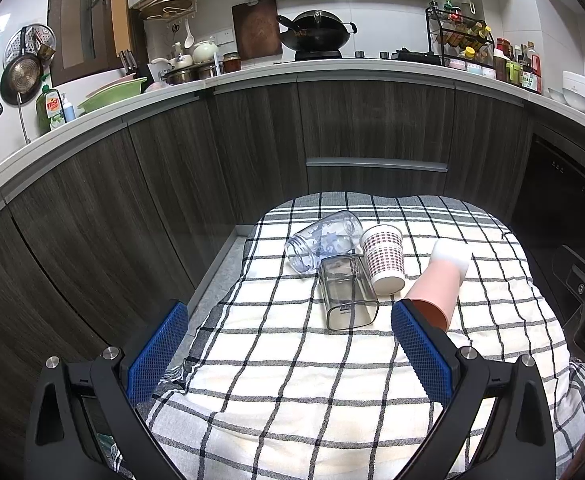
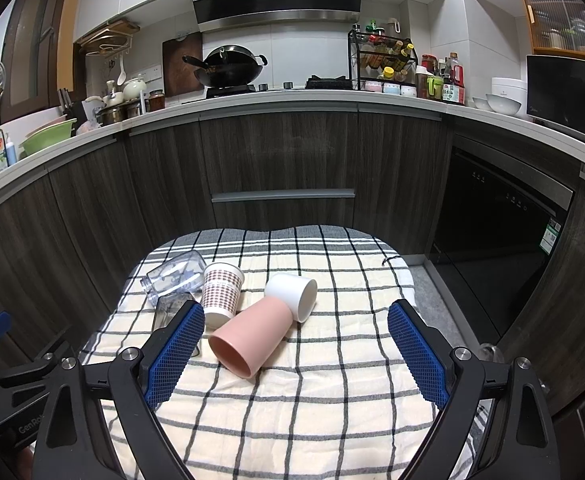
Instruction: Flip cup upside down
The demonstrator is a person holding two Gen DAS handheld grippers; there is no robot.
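Note:
Several cups lie on a checked cloth (image 1: pixel 292 380) (image 2: pixel 312 400). A pink cup (image 2: pixel 252 334) (image 1: pixel 438 290) lies on its side, mouth toward me. A white cup (image 2: pixel 294 294) (image 1: pixel 452 254) lies on its side behind it. A dotted paper cup (image 2: pixel 221 292) (image 1: pixel 384 258) lies tilted on its side. A clear square glass (image 1: pixel 346 294) (image 2: pixel 166 310) and a clear printed jar (image 1: pixel 324 246) (image 2: pixel 174 276) lie on their sides. My left gripper (image 1: pixel 288 318) is open and empty, short of the square glass. My right gripper (image 2: pixel 296 320) is open and empty, just short of the pink cup.
Dark wood cabinets (image 2: pixel 284 160) stand behind the table. The counter above holds a wok (image 2: pixel 232 66), a spice rack (image 2: pixel 384 64) and bowls (image 2: pixel 504 102). A black dishwasher front (image 2: pixel 500 232) is at the right. The left gripper's body (image 2: pixel 16 380) shows at the lower left.

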